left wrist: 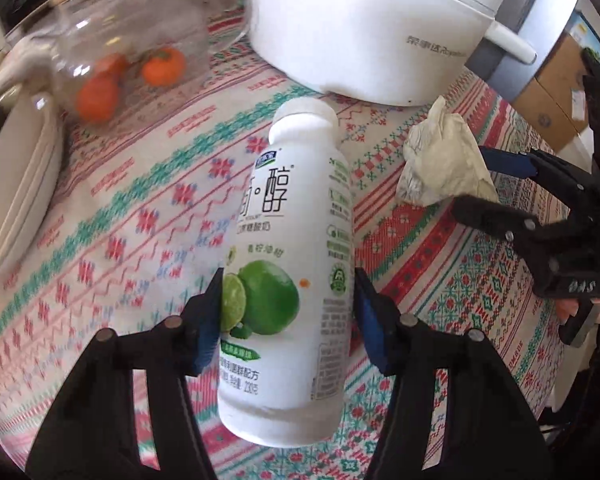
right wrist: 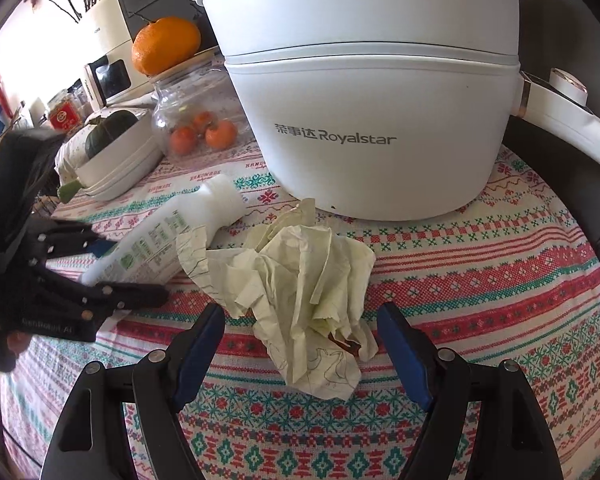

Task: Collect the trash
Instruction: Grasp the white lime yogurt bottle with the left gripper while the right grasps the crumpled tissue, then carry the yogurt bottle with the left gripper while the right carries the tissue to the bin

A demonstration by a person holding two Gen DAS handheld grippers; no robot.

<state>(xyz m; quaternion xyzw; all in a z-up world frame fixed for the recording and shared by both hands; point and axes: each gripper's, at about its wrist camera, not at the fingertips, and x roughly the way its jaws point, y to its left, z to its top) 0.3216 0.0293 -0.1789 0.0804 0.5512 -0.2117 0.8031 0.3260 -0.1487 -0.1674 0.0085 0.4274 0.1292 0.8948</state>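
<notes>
A smooth white plastic yogurt bottle (left wrist: 288, 264), round-shouldered with a squat cap and a printed green lime on its label, lay on its side on the woven tablecloth (left wrist: 112, 216), a coarse fabric banded in red, teal and pink cross-stitch patterns. The left gripper (left wrist: 288, 312) straddled the bottle's lower body, its blue-padded black jaws against the two flanks of the label; whether the pads truly pressed on the plastic could not be told. Just beside the bottle's neck sat a crumpled paper wad (right wrist: 304, 292), pale yellowish, sharply creased, with thin pen lines on its folds and a brown scrap tucked in at its lower edge. The right gripper (right wrist: 300, 352) hung over the wad with its jaws spread wide on either side, the pads clear of the paper. Behind both stood a matte white electric pot (right wrist: 364, 120), rounded and lettered in grey, with a long handle. To its left a clear glass jar (right wrist: 192, 108) held small oranges (right wrist: 220, 134), and a larger orange (right wrist: 166, 44) sat on its lid.
</notes>
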